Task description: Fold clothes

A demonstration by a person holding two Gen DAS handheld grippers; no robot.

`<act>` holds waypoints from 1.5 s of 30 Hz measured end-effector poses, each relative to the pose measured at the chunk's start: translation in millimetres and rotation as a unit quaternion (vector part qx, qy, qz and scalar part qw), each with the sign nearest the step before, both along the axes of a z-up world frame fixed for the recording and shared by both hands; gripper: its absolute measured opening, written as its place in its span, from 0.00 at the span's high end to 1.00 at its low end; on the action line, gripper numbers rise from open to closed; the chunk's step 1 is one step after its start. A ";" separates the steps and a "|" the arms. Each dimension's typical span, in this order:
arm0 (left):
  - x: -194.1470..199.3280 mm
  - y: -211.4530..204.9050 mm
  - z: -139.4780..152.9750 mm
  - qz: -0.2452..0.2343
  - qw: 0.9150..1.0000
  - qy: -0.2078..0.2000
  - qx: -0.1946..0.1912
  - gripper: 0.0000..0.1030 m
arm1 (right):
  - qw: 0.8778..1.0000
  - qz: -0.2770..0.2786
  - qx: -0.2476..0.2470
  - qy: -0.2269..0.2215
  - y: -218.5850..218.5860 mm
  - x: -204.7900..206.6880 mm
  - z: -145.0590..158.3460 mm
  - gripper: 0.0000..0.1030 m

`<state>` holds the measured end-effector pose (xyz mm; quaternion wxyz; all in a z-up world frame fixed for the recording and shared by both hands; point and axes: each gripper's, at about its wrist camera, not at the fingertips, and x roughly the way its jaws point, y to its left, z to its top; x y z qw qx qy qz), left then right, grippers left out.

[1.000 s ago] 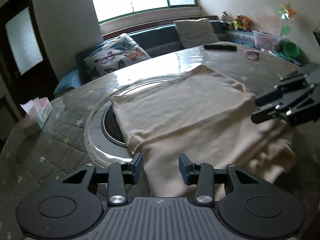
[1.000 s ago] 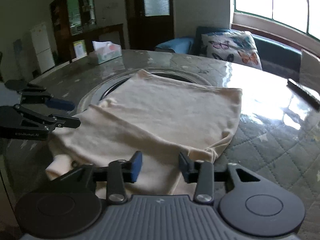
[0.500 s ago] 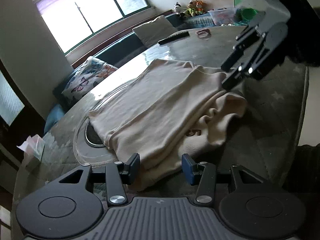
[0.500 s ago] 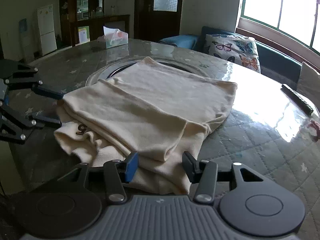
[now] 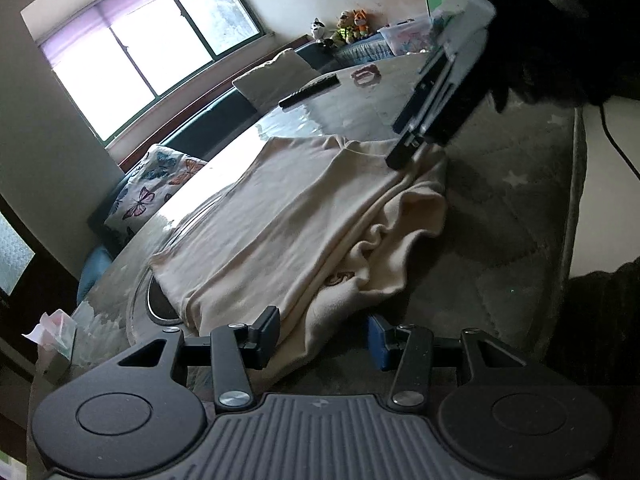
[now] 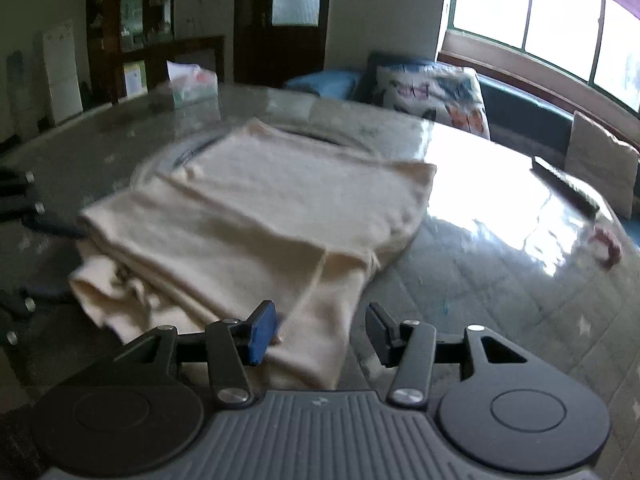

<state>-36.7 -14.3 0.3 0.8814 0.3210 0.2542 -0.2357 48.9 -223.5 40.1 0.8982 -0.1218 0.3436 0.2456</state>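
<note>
**Both grippers spread wide at the near edge of the folded garment**

Left gripper sits with its fingers spread wide, and I see nothing clamped between them; the cream garment has its near hem lying in the gap, close to the left finger pad, though I cannot tell whether cloth and pad touch. My right gripper is likewise spread wide, empty, with a narrow flap of the same garment running down into the gap between its fingers. In the left wrist view I also see the right gripper hanging over the garment's far right corner, its lower tip at or just above the cloth; contact I cannot judge.

For containers: a tissue box stands at the far side of the table with a white tissue poking out of its top. A clear plastic tub sits on the bench beyond the table; its contents are too small to make out.

The garment lies on the round table, partly over the inset ring at the middle. It is folded into a long band whose long axis, in the left wrist view, runs from near left to far right. The top layer is flat; along the right side lower layers bulge out in loose wrinkles, with a dark printed mark showing there.

A remote control and a small pink item lie on the table's far side, well apart from the cloth.
</note>
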 end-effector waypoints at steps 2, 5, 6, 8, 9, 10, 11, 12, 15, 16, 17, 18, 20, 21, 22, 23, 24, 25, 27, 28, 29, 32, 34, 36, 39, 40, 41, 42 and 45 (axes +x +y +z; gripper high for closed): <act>2.4 -1.2 0.3 -0.003 1.000 0.002 -0.007 0.63 | 1.000 0.015 -0.005 -0.001 -0.3 -4.4 1.2 0.48; 5.2 -2.9 2.2 -0.005 1.000 0.007 -0.023 0.79 | 0.999 0.050 -0.015 -0.010 1.0 -14.4 7.5 0.47; 6.7 -2.9 3.5 -0.004 1.000 0.008 -0.029 0.81 | 0.998 0.061 -0.018 -0.013 1.4 -17.8 9.6 0.47; 11.2 -0.3 8.3 0.006 0.999 0.012 -0.047 0.85 | 0.996 0.084 -0.024 -0.019 2.3 -24.5 13.7 0.41; 14.4 1.8 11.3 0.013 0.998 0.015 -0.057 0.85 | 0.995 0.096 -0.027 -0.022 2.7 -27.8 15.8 0.38; 16.7 3.7 14.2 0.020 0.997 0.018 -0.067 0.86 | 0.993 0.107 -0.031 -0.025 3.1 -31.2 17.9 0.36; 19.9 5.6 17.0 0.026 0.996 0.022 -0.077 0.88 | 0.992 0.119 -0.034 -0.028 3.5 -34.5 20.0 0.36; 24.1 7.8 19.7 0.032 0.995 0.027 -0.088 0.88 | 0.990 0.130 -0.037 -0.031 4.0 -37.9 22.1 0.35; 34.5 10.9 25.2 0.044 0.993 0.035 -0.105 0.90 | 0.985 0.161 -0.047 -0.038 9.9 -44.7 22.6 0.28; 37.9 11.8 26.9 0.048 0.992 0.037 -0.110 0.90 | 0.983 0.170 -0.050 -0.040 13.6 -45.7 20.5 0.28; 41.5 12.8 28.3 0.051 0.991 0.041 -0.114 0.90 | 0.982 0.178 -0.054 -0.042 17.4 -46.7 18.4 0.28; 45.2 13.8 29.5 0.053 0.991 0.044 -0.118 0.90 | 0.980 0.187 -0.057 -0.044 21.2 -47.7 16.3 0.28; 51.0 16.0 31.8 0.057 0.989 0.048 -0.124 0.90 | 0.977 0.200 -0.063 -0.049 28.4 -48.3 12.0 0.29; 52.9 17.0 32.6 0.058 0.989 0.050 -0.126 0.90 | 0.977 0.198 -0.061 -0.052 31.4 -45.3 10.0 0.30; 54.4 18.0 32.9 0.059 0.989 0.053 -0.129 0.90 | 0.977 0.196 -0.060 -0.053 34.2 -41.6 8.4 0.32; 55.9 19.1 32.9 0.059 0.988 0.055 -0.131 0.90 | 0.978 0.195 -0.059 -0.053 36.7 -37.9 6.7 0.35; 56.7 20.0 32.8 0.059 0.988 0.057 -0.132 0.90 | 0.978 0.193 -0.060 -0.052 38.4 -34.3 4.8 0.37; 56.9 20.7 32.7 0.059 0.988 0.058 -0.133 0.90 | 0.978 0.191 -0.063 -0.048 39.2 -30.1 3.0 0.41; 57.2 22.3 32.0 0.059 0.987 0.060 -0.135 0.90 | 0.979 0.186 -0.070 -0.039 40.9 -21.6 -0.6 0.50; 57.0 22.7 31.6 0.059 0.987 0.062 -0.137 0.89 | 0.980 0.184 -0.073 -0.034 41.8 -17.4 -2.4 0.62; 56.4 22.8 31.2 0.058 0.987 0.063 -0.137 0.88 | 0.980 0.181 -0.072 -0.028 41.4 -13.5 -2.8 0.69; 51.8 24.3 31.2 0.054 0.987 0.062 -0.138 0.86 | 0.984 0.171 -0.047 -0.005 34.7 -2.8 3.2 0.80; 47.4 25.9 31.1 0.052 0.987 0.062 -0.136 0.80 | 0.986 0.163 -0.030 0.008 32.0 4.8 9.3 0.83; 42.2 27.1 30.0 0.050 0.989 0.058 -0.130 0.69 | 0.987 0.159 -0.021 0.013 31.2 10.7 13.9 0.85; 34.2 28.1 24.9 0.049 0.992 0.050 -0.109 0.56 | 0.988 0.153 -0.009 0.019 30.1 19.0 20.0 0.88; 31.8 28.6 22.7 0.048 0.992 0.049 -0.102 0.56 | 0.988 0.150 -0.005 0.020 29.7 21.3 21.9 0.89; 29.7 29.0 20.3 0.046 0.993 0.048 -0.094 0.56 | 0.989 0.147 -0.001 0.020 29.2 23.0 23.8 0.90; 28.3 29.3 18.1 0.046 0.994 0.046 -0.086 0.56 | 0.989 0.145 0.003 0.020 28.7 24.6 25.6 0.90; 28.3 29.5 11.0 0.046 0.997 0.031 -0.052 0.56 | 0.991 0.134 0.011 0.015 28.0 29.4 31.3 0.91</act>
